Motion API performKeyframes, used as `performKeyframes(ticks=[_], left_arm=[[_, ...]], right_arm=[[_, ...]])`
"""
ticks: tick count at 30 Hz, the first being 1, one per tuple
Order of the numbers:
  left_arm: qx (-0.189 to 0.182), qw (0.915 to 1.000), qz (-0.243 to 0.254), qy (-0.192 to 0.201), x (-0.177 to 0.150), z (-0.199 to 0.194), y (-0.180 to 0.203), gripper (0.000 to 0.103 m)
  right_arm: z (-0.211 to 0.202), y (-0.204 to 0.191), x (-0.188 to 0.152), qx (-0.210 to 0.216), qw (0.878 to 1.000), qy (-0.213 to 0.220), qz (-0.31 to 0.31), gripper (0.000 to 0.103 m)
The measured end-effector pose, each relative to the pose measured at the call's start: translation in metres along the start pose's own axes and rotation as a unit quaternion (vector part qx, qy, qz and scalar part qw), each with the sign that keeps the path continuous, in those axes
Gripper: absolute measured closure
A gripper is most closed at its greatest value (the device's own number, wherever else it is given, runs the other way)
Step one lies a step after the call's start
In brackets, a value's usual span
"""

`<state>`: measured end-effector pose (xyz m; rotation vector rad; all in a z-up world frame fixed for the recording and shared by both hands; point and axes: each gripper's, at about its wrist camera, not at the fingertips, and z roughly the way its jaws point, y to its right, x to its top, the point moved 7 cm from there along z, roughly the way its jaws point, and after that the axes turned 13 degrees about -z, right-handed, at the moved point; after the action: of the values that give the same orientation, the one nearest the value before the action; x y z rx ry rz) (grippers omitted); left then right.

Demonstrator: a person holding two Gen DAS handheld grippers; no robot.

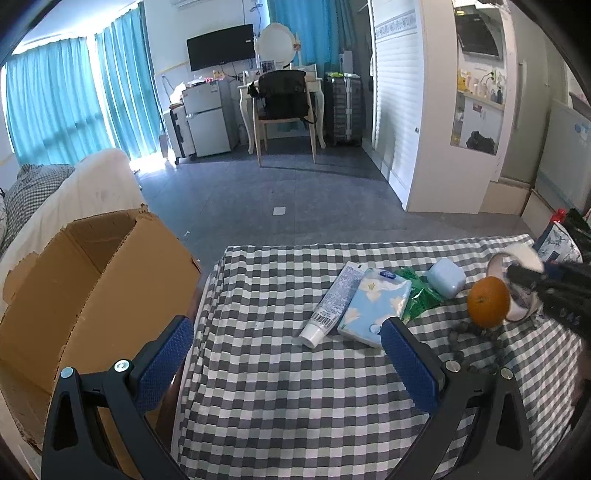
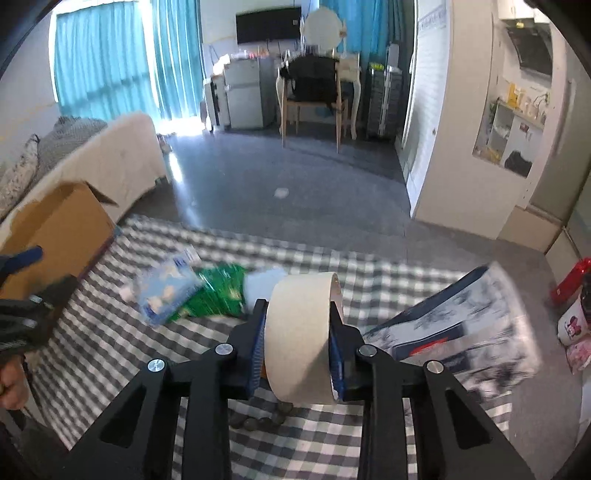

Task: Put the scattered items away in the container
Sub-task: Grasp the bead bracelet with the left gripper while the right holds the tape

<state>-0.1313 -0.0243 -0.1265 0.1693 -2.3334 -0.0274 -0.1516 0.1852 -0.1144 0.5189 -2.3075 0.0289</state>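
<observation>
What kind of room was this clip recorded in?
Most likely a lived-in studio flat: a sofa by teal curtains, a wall-mounted TV above a small fridge, a vanity desk with a round mirror, and a kitchen nook with a range hood.

Daylight comes through the teal curtains (image 1: 62, 107), which glow, and leaves a glaring patch on the floor just below them; the room is bright, shadows soft; the left wrist view is sharp near the checked cloth (image 1: 280, 369); the right wrist view is motion-blurred, the cloth and items on it smeared; both views bow outward, with dark corners at the edges.
</observation>
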Motion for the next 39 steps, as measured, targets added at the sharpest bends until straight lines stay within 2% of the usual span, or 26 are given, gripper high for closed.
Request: performKeyframes(ticks=[2, 12, 26, 30, 31, 33, 36, 39], left_arm=[[-0.004, 1.0000, 0.001, 0.002, 0.000, -0.003, 0.003, 0.000], [-0.028, 0.9995, 0.016, 0.002, -0.009, -0.011, 0.029, 0.000], [-0.095, 0.9910, 0.078, -0.052, -0.058, 0.020, 0.126, 0.000], [-0.095, 0.9895, 0.080, -0.074, -0.068, 0.036, 0.142, 0.000], [-0.095, 0.9888, 0.079, -0.083, -0.070, 0.041, 0.145, 0.003], [-0.091, 0.9880, 0.077, -0.098, -0.074, 0.049, 0.148, 0.026], [-0.088, 0.9860, 0.069, -0.124, -0.080, 0.060, 0.150, 0.046], [-0.089, 0.9854, 0.069, -0.127, -0.082, 0.064, 0.152, 0.047]], right_arm=[[-0.013, 0.000, 0.005, 0.000, 1.000, 0.012, -0.002, 0.075], [-0.026, 0.000, -0.006, 0.001, 1.000, 0.010, 0.003, 0.075], [-0.070, 0.032, -0.029, -0.033, 0.999, 0.028, 0.025, 0.074], [-0.072, 0.041, -0.039, -0.041, 0.998, 0.024, 0.034, 0.074], [-0.072, 0.043, -0.040, -0.042, 0.998, 0.024, 0.036, 0.074], [-0.072, 0.048, -0.042, -0.044, 0.998, 0.024, 0.042, 0.074], [-0.072, 0.052, -0.046, -0.044, 0.998, 0.024, 0.047, 0.074], [-0.071, 0.054, -0.047, -0.043, 0.998, 0.024, 0.048, 0.074]])
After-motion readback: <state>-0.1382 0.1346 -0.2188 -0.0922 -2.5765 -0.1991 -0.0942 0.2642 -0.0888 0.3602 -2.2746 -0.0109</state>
